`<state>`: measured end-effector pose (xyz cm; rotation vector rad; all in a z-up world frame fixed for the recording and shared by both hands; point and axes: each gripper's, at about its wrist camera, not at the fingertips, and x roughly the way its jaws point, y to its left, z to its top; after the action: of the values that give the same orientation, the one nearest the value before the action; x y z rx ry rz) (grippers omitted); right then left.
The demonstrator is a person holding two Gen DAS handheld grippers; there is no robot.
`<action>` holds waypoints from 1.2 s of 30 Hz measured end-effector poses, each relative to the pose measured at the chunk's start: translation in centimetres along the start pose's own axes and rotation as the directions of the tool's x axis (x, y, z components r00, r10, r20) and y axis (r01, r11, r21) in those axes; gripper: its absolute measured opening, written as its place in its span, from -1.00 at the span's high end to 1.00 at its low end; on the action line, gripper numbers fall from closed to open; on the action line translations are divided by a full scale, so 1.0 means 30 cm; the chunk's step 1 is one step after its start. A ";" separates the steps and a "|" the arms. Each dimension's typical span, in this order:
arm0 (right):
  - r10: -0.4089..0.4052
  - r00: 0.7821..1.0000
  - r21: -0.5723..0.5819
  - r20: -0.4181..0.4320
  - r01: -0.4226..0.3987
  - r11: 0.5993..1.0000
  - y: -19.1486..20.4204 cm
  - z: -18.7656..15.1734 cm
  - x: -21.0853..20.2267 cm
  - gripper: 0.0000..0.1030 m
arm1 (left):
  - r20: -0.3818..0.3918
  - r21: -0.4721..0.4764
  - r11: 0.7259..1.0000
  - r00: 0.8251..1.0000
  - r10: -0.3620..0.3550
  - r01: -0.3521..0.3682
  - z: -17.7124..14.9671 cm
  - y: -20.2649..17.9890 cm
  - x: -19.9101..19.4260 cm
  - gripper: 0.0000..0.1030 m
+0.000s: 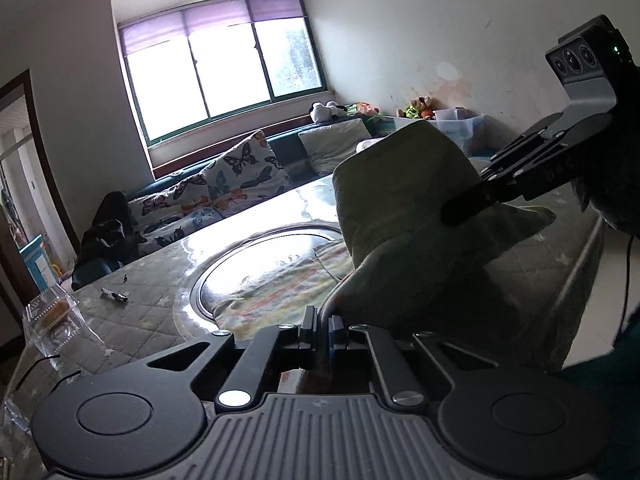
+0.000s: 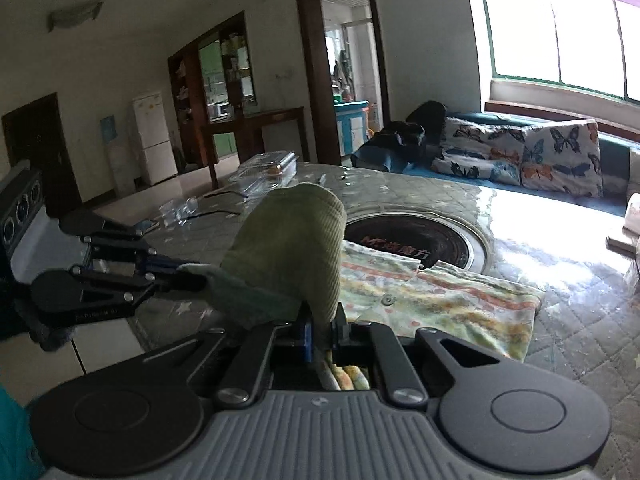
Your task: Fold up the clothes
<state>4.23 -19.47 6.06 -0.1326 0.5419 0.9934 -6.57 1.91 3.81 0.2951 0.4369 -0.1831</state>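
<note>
While both grippers, left gripper (image 1: 324, 322) and right gripper (image 2: 322, 322), pinch the soft green cloth (image 2: 292, 240), its limp edges look easiest to hold.

A green ribbed garment (image 2: 296, 240) is hanging bunched above the tabletop (image 2: 580, 312), arching into a rounded hump with its edges pinched in the left claw (image 1: 323, 322) and the right claw (image 2: 322, 326). Beneath it, a pastel patterned shirt (image 2: 448, 300) is lying flat, partly overlapping the round inset at the tabletop's centre.
</note>
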 end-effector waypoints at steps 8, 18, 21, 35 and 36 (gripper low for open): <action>-0.043 0.999 -0.025 -0.021 0.042 0.999 -0.123 0.167 0.150 0.85 | 0.018 -0.025 0.999 0.999 0.030 -0.030 0.099 0.113 0.174 0.89; -0.130 0.981 0.003 -0.141 0.132 0.991 -0.330 0.265 0.507 0.85 | -0.184 -0.057 0.997 0.982 0.034 -0.046 0.146 0.275 0.593 0.89; -0.165 0.974 0.022 -0.158 0.171 0.985 -0.361 0.228 0.589 0.83 | -0.219 -0.073 0.996 0.975 0.042 -0.059 0.124 0.287 0.649 0.88; -0.221 0.969 0.076 -0.111 0.230 0.970 -0.403 0.108 0.499 0.52 | -0.305 -0.067 0.980 0.939 0.160 -0.189 0.102 0.355 0.788 0.53; -0.209 0.970 0.077 -0.124 0.219 0.973 -0.394 0.089 0.487 0.52 | -0.313 -0.077 0.977 0.935 0.167 -0.200 0.100 0.369 0.795 0.53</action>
<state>21.21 -13.95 -0.40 -0.1652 0.6625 0.7524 18.47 8.72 -1.44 0.2569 0.7197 0.0721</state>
